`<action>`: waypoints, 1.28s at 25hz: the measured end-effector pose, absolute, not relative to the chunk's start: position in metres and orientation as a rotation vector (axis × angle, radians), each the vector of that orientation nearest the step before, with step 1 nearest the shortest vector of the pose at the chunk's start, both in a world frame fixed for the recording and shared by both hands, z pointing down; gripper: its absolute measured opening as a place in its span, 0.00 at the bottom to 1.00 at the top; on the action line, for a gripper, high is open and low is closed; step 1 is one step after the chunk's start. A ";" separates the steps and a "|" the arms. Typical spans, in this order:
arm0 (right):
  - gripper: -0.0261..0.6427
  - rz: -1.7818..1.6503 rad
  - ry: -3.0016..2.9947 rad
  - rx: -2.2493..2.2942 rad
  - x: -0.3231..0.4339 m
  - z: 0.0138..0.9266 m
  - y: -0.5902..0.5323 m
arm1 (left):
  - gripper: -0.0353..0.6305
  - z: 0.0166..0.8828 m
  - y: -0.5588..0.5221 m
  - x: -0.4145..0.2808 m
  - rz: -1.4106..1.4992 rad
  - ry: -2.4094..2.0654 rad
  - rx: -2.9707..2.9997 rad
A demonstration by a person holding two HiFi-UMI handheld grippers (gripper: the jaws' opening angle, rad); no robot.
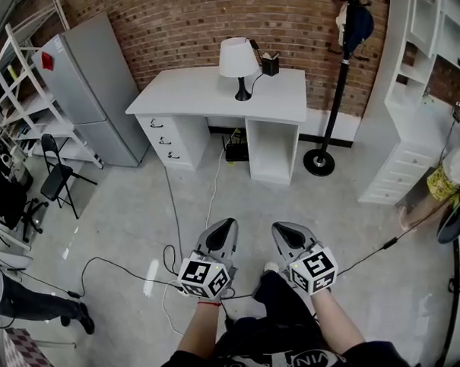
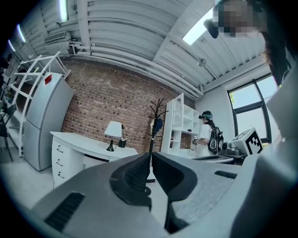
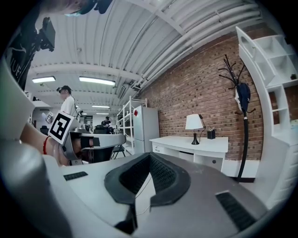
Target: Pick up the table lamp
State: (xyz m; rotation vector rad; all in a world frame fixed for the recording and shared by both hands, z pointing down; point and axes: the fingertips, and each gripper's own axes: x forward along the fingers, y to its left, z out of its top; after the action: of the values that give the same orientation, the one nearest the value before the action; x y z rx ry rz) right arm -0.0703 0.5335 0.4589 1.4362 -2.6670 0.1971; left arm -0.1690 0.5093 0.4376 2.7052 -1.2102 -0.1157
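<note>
**A:** What was the biggest thing in front of the claws?

**B:** The brick wall (image 1: 184, 17), far ahead of both. Against it, ahead and off to the left of the left claw (image 1: 227, 222), stood a grey refrigerator (image 1: 90, 81).

**A:** And straight ahead?

**B:** A white desk (image 1: 211, 98) with drawers, well apart from both claws, with bare concrete floor (image 1: 350, 222) between. Ahead and to the right of the right claw (image 1: 278, 227) was a white shelving unit (image 1: 416, 111). A black coat stand (image 1: 336, 100) stood between it and the desk.

**A:** Where was the table lamp (image 1: 238, 58)?

**B:** Upright on the desk, toward its back edge near the wall, far beyond the tips of both claws and touched by neither. It had a white shade on a dark stem and base. In the right gripper view it sat ahead and to the right of the tips, in the left gripper view ahead and to the left.

**A:** How were the claws?

**B:** Side by side and low, pointing toward the desk. Each had its jaws closed together at the tips with nothing between them.

**A:** Anything smaller?

**B:** A black pen holder (image 1: 270, 63) just beside the lamp, on its right, and loose cables (image 1: 165, 267) on the floor beside the left claw.
</note>
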 end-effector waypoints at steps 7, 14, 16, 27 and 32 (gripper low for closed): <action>0.04 0.216 -2.680 1.427 -0.059 0.470 0.459 | 0.08 0.444 0.439 -0.155 -0.090 -1.200 2.715; 0.04 0.252 -2.667 1.383 -0.038 0.478 0.348 | 0.08 0.446 0.325 -0.143 -0.044 -1.245 2.683; 0.04 0.267 -2.661 1.376 -0.028 0.481 0.320 | 0.08 0.445 0.296 -0.134 -0.048 -1.247 2.672; 0.04 0.351 -2.664 1.359 0.009 0.495 0.207 | 0.08 0.460 0.182 -0.096 0.020 -1.234 2.637; 0.04 0.369 -2.648 1.357 0.029 0.508 0.176 | 0.08 0.467 0.149 -0.077 0.029 -1.225 2.637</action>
State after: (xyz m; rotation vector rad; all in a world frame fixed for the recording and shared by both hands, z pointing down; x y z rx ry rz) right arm 0.0289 0.1761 0.5082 1.3566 -2.6477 0.3692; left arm -0.0772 0.1493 0.4674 2.6368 -1.2254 0.0287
